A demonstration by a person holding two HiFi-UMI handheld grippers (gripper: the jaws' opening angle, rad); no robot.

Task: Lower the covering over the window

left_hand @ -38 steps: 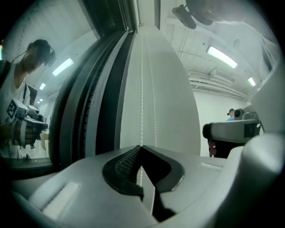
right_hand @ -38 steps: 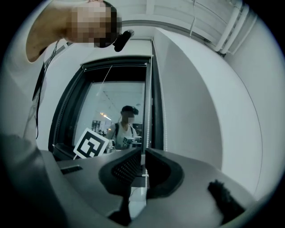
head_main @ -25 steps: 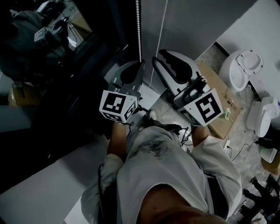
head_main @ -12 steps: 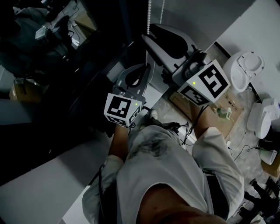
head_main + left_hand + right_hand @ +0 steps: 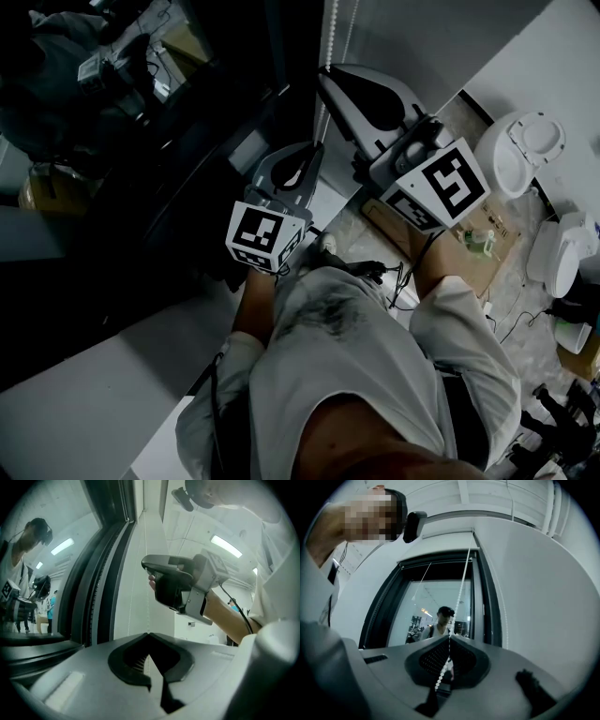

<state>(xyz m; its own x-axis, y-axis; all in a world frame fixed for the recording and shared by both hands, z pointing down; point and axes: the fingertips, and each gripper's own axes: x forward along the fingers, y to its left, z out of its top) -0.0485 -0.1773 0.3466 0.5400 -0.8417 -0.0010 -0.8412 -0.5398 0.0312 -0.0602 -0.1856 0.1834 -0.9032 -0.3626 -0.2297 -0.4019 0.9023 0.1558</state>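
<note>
Head view: the left gripper (image 5: 314,150) and the right gripper (image 5: 328,75) both point toward the right edge of a dark window (image 5: 141,141). The right one is higher. A white bead cord (image 5: 330,28) hangs there.

Left gripper view: its claw is pressed together on a thin strand of the bead cord (image 5: 148,573). The right gripper (image 5: 147,569) is above it.

Right gripper view: its claw has just been closing and now pinches the bead cord (image 5: 461,588), which rises along the window's (image 5: 436,606) right edge.

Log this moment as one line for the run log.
left gripper: jaws shut on bead chain | right gripper: jaws just closed on bead chain, higher up | window: glass uncovered
</note>
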